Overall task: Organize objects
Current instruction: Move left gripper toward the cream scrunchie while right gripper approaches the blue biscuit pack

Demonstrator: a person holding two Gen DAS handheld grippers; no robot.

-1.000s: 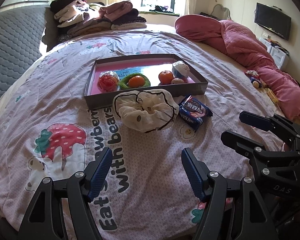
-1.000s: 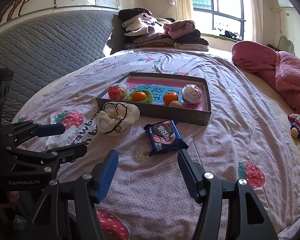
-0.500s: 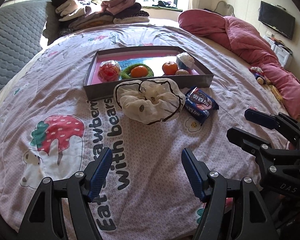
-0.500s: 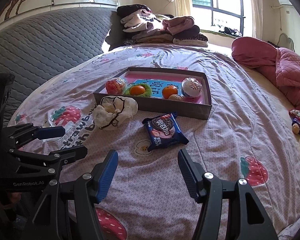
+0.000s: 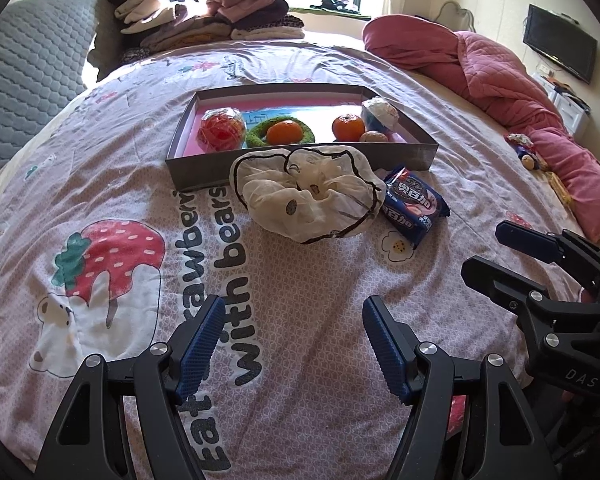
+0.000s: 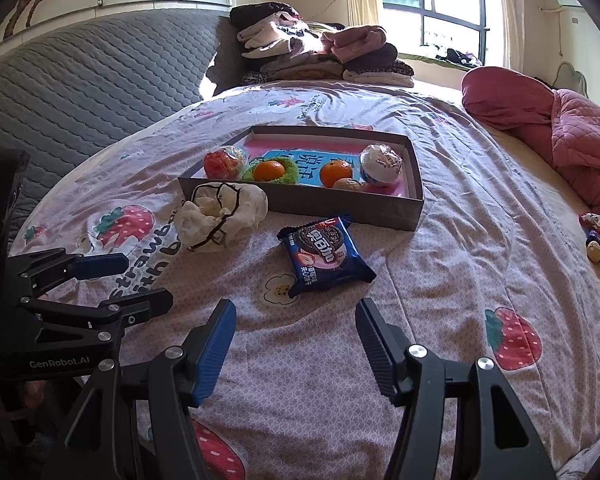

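Observation:
A grey shallow box [image 5: 414,154] [image 6: 414,204] lies on the bedspread. It holds a red wrapped ball [image 5: 221,130], an orange inside a green ring [image 5: 285,132], another orange [image 5: 347,127] and a wrapped blue-white ball [image 6: 380,162]. A cream cloth scrunchie [image 5: 306,194] [image 6: 220,214] lies in front of the box. A blue Oreo packet [image 5: 414,204] [image 6: 326,256] lies to its right. My left gripper [image 5: 290,334] is open and empty, short of the scrunchie. My right gripper [image 6: 294,330] is open and empty, just short of the packet.
Folded clothes [image 5: 204,16] are piled at the head of the bed by a grey quilted headboard [image 6: 80,80]. A pink duvet [image 5: 512,80] lies along the right side, with small toys [image 6: 596,236] near it. A TV [image 5: 560,48] hangs on the right wall.
Both grippers have moved forward over the bed towards the scrunchie and the packet, which now look nearer. Both stay open. Nothing on the bed has moved.

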